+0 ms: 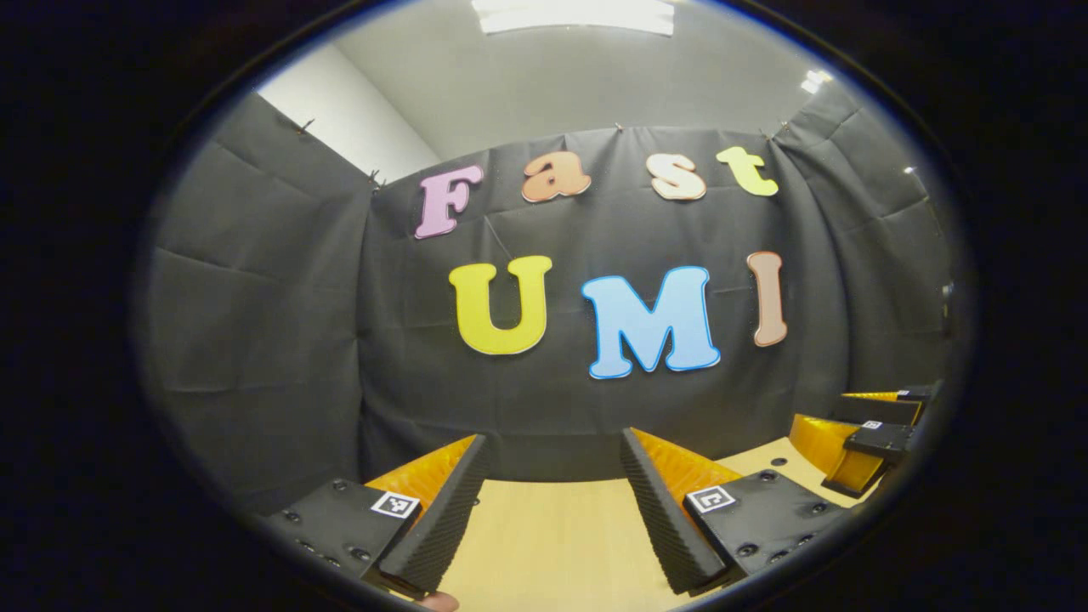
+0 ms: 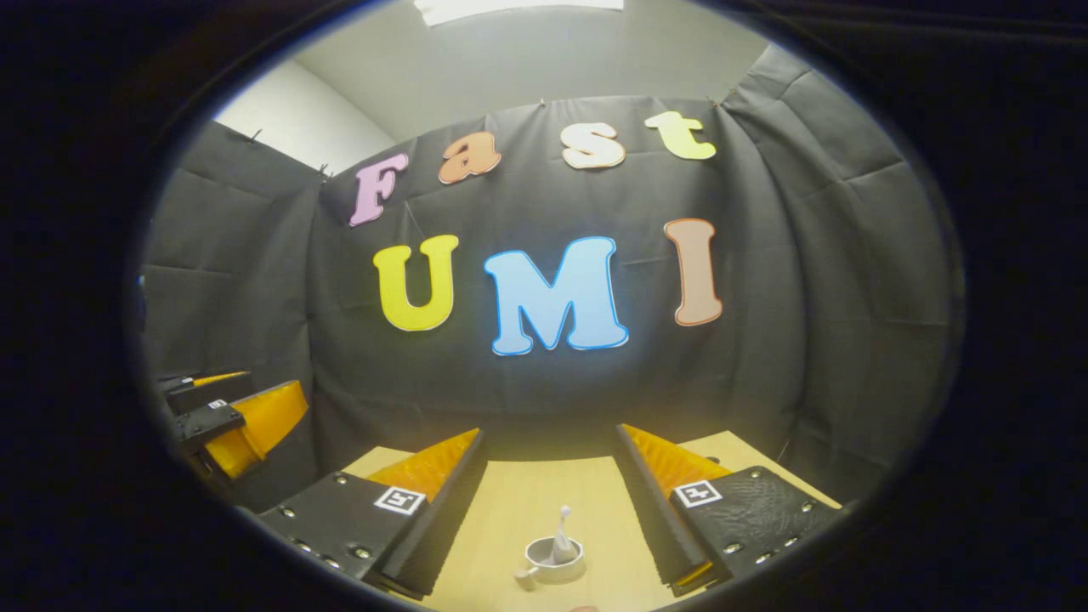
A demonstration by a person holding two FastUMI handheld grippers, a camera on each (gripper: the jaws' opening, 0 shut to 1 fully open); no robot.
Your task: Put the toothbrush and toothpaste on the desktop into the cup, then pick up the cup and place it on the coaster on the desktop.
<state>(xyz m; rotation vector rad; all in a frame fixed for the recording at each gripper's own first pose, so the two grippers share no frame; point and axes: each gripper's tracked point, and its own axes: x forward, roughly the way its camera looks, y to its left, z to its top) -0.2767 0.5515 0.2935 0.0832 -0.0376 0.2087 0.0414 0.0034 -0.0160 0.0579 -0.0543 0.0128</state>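
Note:
A small pale cup [image 2: 554, 561] with a handle stands on the wooden desktop [image 2: 527, 501] in the right gripper view, low down between my right gripper's fingers. A slim white item [image 2: 563, 529] stands upright in it; whether it is the toothbrush or the toothpaste I cannot tell. My right gripper [image 2: 550, 435] is open above and in front of the cup, touching nothing. My left gripper [image 1: 552, 440] is open too, with only bare desktop [image 1: 552, 544] between its fingers. Each gripper appears at the side of the other's view: the right gripper [image 1: 863, 429], the left gripper [image 2: 234, 412].
The black cloth wall [image 2: 544, 399] closes off the desktop's far edge close ahead and wraps round both sides. A ceiling lamp [image 1: 578, 15] glows overhead. Both grippers are raised and level, side by side.

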